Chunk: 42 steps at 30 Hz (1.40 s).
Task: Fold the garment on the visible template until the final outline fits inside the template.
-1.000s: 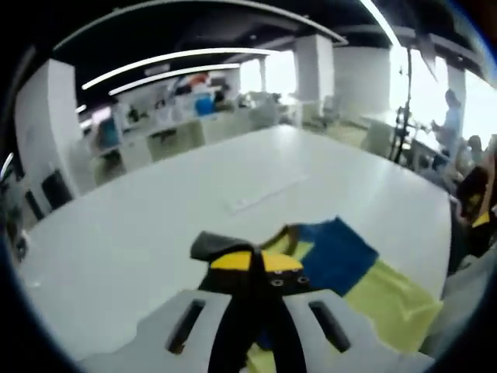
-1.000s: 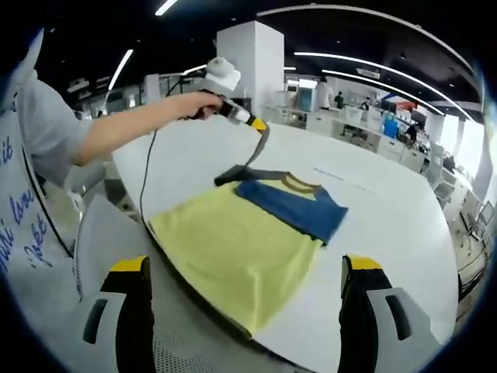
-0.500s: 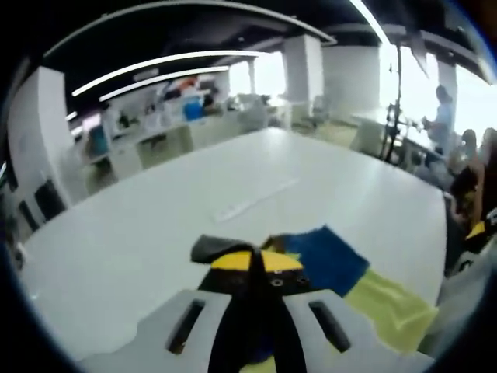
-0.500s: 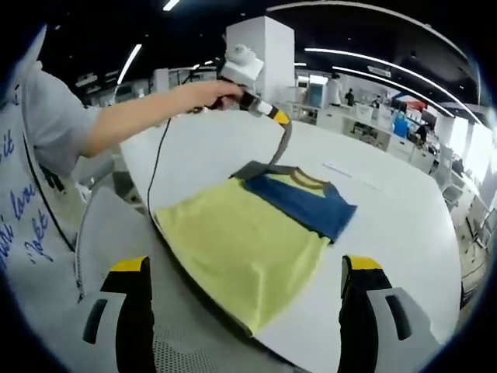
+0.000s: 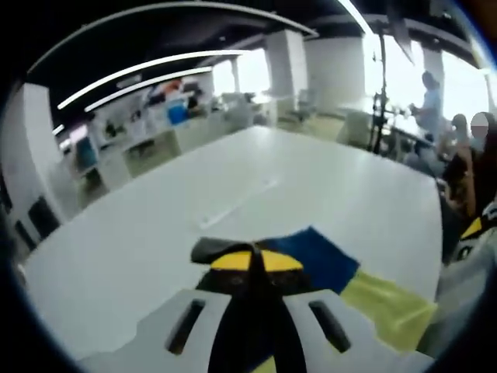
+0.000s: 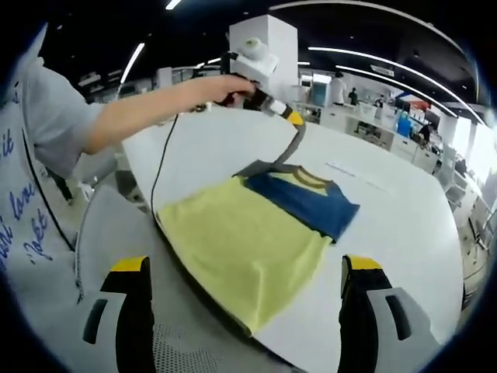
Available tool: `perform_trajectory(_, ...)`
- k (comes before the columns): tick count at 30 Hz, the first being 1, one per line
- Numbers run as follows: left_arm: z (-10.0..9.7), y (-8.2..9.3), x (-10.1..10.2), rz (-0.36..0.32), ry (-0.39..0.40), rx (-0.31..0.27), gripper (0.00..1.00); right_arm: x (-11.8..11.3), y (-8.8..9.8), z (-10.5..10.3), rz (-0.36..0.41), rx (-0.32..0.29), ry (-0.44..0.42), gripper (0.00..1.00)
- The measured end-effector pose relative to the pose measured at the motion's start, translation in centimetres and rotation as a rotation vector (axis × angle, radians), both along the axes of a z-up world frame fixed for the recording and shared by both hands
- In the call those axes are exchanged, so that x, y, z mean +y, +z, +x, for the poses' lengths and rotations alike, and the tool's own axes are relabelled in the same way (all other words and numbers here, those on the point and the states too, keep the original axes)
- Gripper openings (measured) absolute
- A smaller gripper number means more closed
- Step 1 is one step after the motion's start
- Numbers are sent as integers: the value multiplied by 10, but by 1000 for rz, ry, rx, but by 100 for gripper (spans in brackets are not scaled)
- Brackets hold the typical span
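A yellow garment (image 6: 241,252) with a blue upper part (image 6: 307,203) and a grey sleeve (image 6: 289,151) lies on the white table (image 6: 396,225). My left gripper (image 6: 295,118), held by a hand, is shut on the grey sleeve and lifts it above the shirt's far left corner. In the left gripper view its yellow-tipped jaws (image 5: 257,261) meet over dark grey cloth (image 5: 210,249), with the blue part (image 5: 318,256) and yellow part (image 5: 384,299) to the right. My right gripper (image 6: 245,268) stands open at the near table edge, nothing between its fingers (image 6: 132,299).
A thin strip (image 5: 233,206) lies on the table beyond the garment, also visible as a strip (image 6: 353,175) in the right gripper view. The person's arm (image 6: 147,113) reaches across from the left. Desks, pillars and people stand in the background. A grey chair (image 6: 101,233) sits near the table edge.
My left gripper has risen and moved toward the shirt's middle, pulling the grey sleeve up with it. The right gripper has stayed open and still.
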State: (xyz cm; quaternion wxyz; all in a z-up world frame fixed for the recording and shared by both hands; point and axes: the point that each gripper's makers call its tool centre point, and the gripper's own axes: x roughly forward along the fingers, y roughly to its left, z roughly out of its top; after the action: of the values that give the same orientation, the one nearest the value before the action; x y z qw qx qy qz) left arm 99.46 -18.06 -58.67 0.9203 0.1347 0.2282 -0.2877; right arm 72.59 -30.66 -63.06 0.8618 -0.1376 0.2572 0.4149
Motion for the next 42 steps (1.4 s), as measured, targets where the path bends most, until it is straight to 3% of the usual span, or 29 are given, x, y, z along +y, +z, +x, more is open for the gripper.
perform_trajectory(18, 2, -2, -25, 8, -24, 4, 0, -3, 1, 2, 3, -1, 39, 100)
perform_trajectory(42, 1, -27, -55, -14, -48, 51, 0, -9, -3, 1, 9, 15, 40, 100)
